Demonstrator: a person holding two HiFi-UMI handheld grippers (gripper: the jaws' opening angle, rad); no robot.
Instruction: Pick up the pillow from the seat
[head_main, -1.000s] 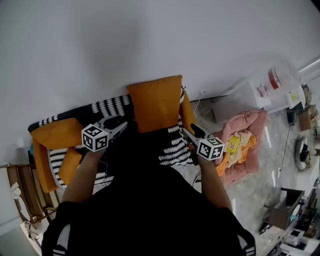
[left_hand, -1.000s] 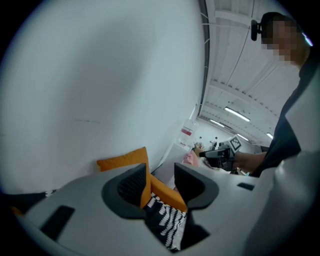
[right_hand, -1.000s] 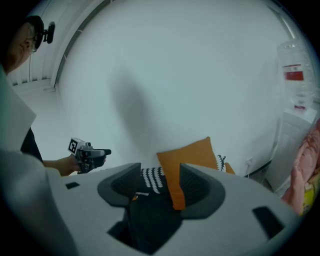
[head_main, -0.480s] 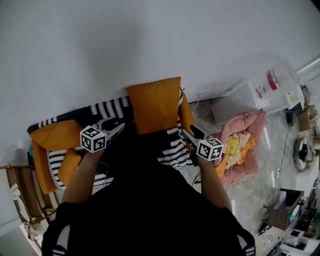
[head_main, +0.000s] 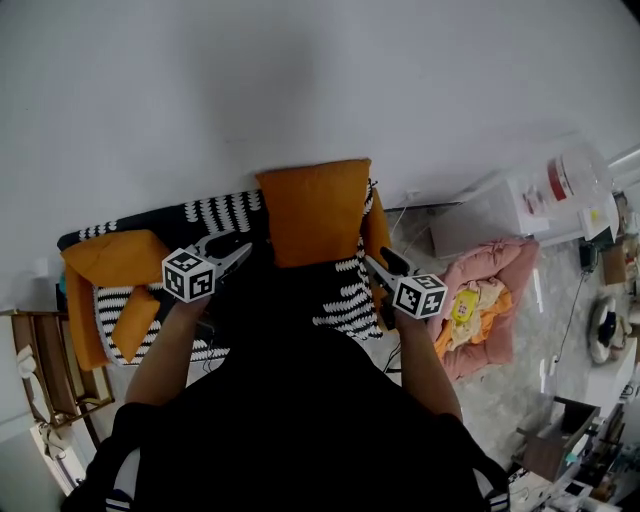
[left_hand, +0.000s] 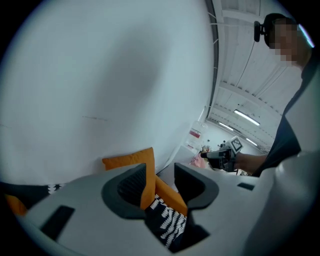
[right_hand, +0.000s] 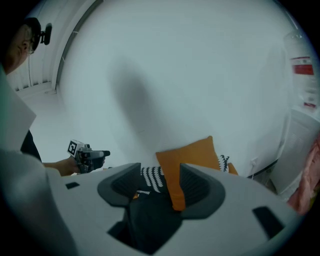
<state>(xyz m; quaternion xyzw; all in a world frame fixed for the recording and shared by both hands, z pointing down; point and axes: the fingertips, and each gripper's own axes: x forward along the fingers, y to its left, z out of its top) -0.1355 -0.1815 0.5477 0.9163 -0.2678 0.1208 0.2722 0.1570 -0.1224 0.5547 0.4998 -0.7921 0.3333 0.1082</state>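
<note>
head view – pillow: the orange square fabric pillow (head_main: 313, 210) is seen upright at the far side of the seat (head_main: 345, 300), leaning on the white wall (head_main: 320, 80).
head view – seat: it is covered by a black-and-white patterned throw (head_main: 225, 212); a second orange cushion (head_main: 110, 265) lies at its left end.
head view – tongs: the left gripper (head_main: 240, 255) is held just left of the pillow and the right gripper (head_main: 378, 265) just right of it; neither is seen touching it.
left gripper view – jaws: they are held apart on nothing; the pillow's edge is lined up in the gap but lies farther off.
right gripper view – jaws: they are parted and empty; the pillow's near edge is seen past the right jaw.
risk – gap: the pillow looks thicker than either opening, so only a corner of the cover may be pinched and slip out.
risk – tipping: a push from one side alone may knock the leaning pillow flat.
risk – throw: if a jaw is set too low, the throw may be caught and dragged up too.
</note>
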